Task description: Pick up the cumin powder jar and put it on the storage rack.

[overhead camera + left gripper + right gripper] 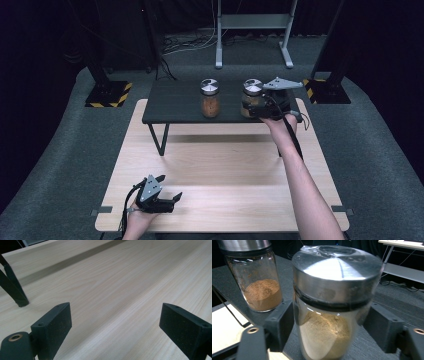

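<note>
At upper right of the high view, the right hand-held gripper (256, 107) brackets a steel-lidded jar of tan powder (251, 98) on the black bench (175, 102), pads apparently just clear. No label is legible. The left hand-held gripper (170, 200) rests spread at lower left.

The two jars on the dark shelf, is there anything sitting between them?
No. In the high view, bare dark shelf separates the left jar from the right jar, which sits between the right gripper's jaws.
</note>
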